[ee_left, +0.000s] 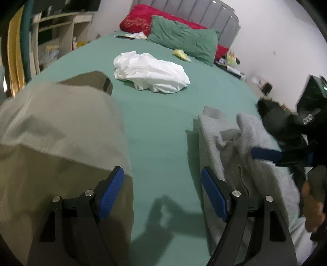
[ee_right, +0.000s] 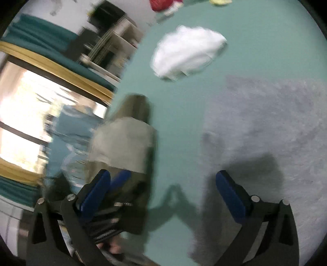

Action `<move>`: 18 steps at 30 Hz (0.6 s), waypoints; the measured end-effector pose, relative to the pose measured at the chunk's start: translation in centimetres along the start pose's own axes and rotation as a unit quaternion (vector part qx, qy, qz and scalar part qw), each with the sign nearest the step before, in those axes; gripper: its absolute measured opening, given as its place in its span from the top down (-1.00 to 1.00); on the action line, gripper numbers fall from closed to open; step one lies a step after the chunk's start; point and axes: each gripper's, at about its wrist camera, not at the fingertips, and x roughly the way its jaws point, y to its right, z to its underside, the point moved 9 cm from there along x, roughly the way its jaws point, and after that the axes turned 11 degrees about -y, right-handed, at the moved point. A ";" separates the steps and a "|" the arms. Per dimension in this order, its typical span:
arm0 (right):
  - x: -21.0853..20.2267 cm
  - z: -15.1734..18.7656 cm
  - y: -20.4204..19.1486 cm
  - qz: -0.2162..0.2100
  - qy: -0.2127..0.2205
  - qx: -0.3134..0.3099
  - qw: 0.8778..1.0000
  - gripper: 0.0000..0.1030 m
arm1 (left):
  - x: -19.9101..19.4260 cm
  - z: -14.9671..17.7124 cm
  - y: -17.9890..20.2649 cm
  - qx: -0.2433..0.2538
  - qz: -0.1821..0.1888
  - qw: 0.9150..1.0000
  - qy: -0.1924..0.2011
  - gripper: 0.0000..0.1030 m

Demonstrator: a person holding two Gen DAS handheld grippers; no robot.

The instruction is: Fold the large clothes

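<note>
Left tongs (ee_left: pixel 162 194) spread wide, empty, over bare green bed sheet (ee_left: pixel 163 126). Right tongs (ee_right: pixel 163 196) likewise spread, nothing pinched, fingers straddling edge of grey sweatshirt (ee_right: pixel 265 126). Sweatshirt crumpled just right of left tongs, long axis running away toward headboard; right hand nearer. Olive garment (ee_left: pixel 51 133) folded, just left. White garment (ee_left: pixel 151 71) farther ahead, bunched mid-bed. Likely next: grey.

Green pillow (ee_left: pixel 184 38) against grey headboard (ee_left: pixel 204 14); red cushion (ee_left: pixel 141 20) beside; shelving (ee_left: pixel 61 36) left.
</note>
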 end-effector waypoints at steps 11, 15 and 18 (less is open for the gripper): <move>-16.1 7.6 10.9 0.211 0.131 -0.023 0.968 -0.99 | 0.1 4.7 16.2 0.105 0.206 0.972 -0.050 -0.59; -19.6 11.9 18.0 0.266 0.147 0.032 0.952 -0.99 | 3.0 9.9 21.6 0.153 0.221 0.956 -0.119 -0.59; -20.9 14.0 20.9 0.237 0.161 0.081 0.955 -0.99 | 5.8 13.4 23.2 0.186 0.188 0.952 -0.152 -0.59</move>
